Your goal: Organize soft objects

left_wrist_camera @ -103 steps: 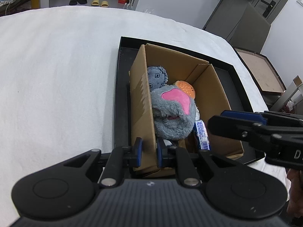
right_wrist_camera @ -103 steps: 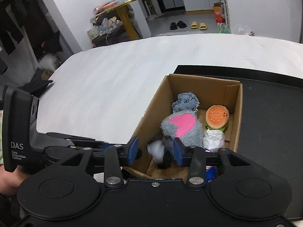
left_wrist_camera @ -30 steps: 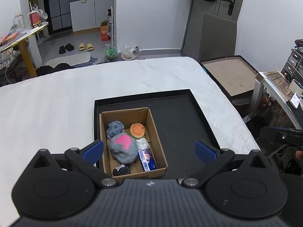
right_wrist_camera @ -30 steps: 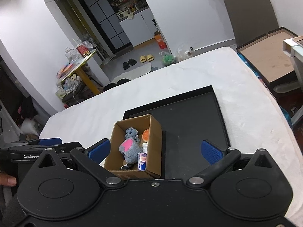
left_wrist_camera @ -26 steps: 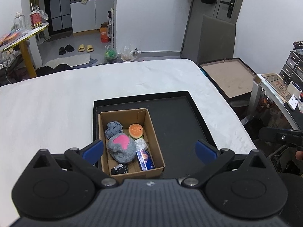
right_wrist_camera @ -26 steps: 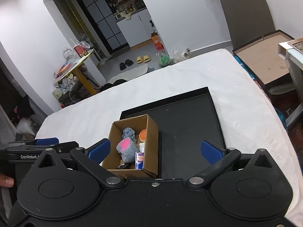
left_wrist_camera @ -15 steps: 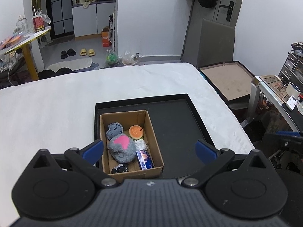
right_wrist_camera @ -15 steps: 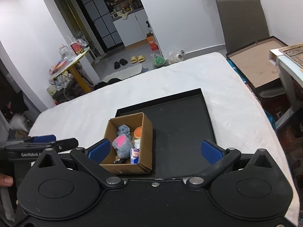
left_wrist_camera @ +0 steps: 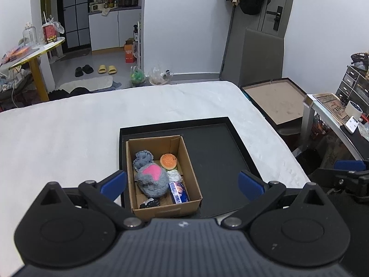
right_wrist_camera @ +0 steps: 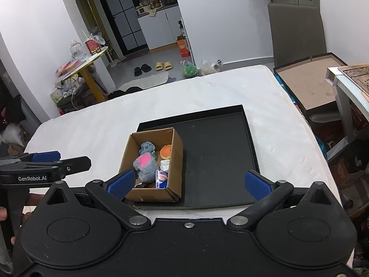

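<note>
A cardboard box (left_wrist_camera: 192, 181) (right_wrist_camera: 175, 175) stands in the left part of a black tray (left_wrist_camera: 221, 152) (right_wrist_camera: 216, 152) on the white bed. Inside lie a grey plush toy with a pink patch (left_wrist_camera: 151, 179) (right_wrist_camera: 144, 164), a small burger toy (left_wrist_camera: 168, 160) (right_wrist_camera: 166, 151), a white crumpled item (left_wrist_camera: 174, 175), a blue packet (left_wrist_camera: 178, 191) (right_wrist_camera: 161, 178) and a small black-and-white thing (left_wrist_camera: 150, 202). My left gripper (left_wrist_camera: 182, 183) hangs open, well back and above the box. My right gripper (right_wrist_camera: 188, 183) is open too, equally far back, holding nothing.
The white bed (left_wrist_camera: 57, 138) (right_wrist_camera: 276, 138) spreads wide around the tray. A flat brown box (left_wrist_camera: 274, 99) (right_wrist_camera: 309, 85) leans off its right side, with a desk (left_wrist_camera: 334, 113) beyond. A round yellow-legged table (right_wrist_camera: 83, 62) and slippers (left_wrist_camera: 107, 69) stand on the far floor.
Both grippers let go of the box's near wall, opened wide and pulled back and up. The box stays in the tray with the toys inside.
</note>
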A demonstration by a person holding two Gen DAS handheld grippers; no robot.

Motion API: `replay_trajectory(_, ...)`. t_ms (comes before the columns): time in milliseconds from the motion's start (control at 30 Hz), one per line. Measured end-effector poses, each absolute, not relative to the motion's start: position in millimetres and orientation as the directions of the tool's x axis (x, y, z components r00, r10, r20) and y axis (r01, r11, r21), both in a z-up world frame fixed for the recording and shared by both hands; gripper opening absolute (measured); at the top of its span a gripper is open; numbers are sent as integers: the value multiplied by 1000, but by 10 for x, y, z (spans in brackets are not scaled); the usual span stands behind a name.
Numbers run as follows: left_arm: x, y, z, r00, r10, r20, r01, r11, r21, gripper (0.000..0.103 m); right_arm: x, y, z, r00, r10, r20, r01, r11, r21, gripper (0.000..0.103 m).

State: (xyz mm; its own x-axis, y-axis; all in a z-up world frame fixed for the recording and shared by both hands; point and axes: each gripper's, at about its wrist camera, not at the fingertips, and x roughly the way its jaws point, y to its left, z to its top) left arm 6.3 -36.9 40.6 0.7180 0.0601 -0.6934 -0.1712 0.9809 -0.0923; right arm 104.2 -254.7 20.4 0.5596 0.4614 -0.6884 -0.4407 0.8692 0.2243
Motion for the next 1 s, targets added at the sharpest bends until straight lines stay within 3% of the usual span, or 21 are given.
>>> replay_trajectory(1000, -127, -371, 418, 741, 65, -669, -167, 982, -90, 102, 839, -2476, 307, 574, 488, -658, -464, 856, 230, 103)
